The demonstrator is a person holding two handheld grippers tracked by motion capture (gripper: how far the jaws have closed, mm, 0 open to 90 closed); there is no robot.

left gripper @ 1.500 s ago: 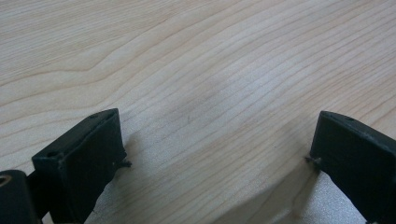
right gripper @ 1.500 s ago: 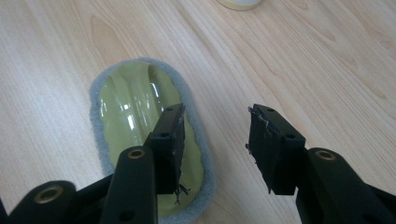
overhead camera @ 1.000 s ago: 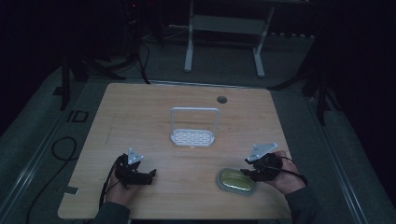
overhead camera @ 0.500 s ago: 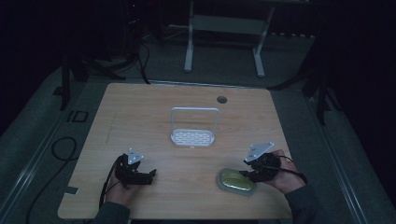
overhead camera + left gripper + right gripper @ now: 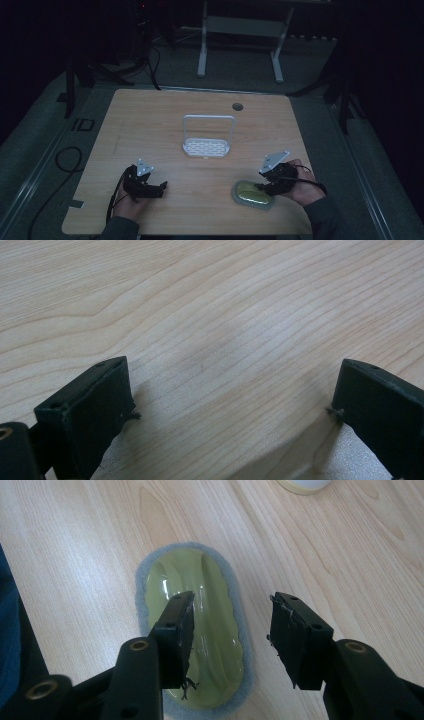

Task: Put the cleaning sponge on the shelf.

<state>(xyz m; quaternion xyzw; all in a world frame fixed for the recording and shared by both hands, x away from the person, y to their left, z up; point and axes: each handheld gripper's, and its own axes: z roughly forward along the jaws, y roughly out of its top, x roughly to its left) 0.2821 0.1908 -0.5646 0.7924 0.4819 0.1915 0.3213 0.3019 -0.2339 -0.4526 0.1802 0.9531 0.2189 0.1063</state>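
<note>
The right tongs [image 5: 230, 615] hang spread over a glossy olive-green oval soap-like pad with a grey felt rim [image 5: 200, 630], one jaw above it. The left tongs [image 5: 230, 395] sit spread wide over bare light wooden desk [image 5: 210, 305].

I found no text, label, brand, number or sign that I could read. The worktop [image 5: 150, 130] showed bare wood grain between and ahead of both pairs of jaws, and the green, grey-rimmed oval object [image 5: 200, 625] under the right jaws carried no lettering.
</note>
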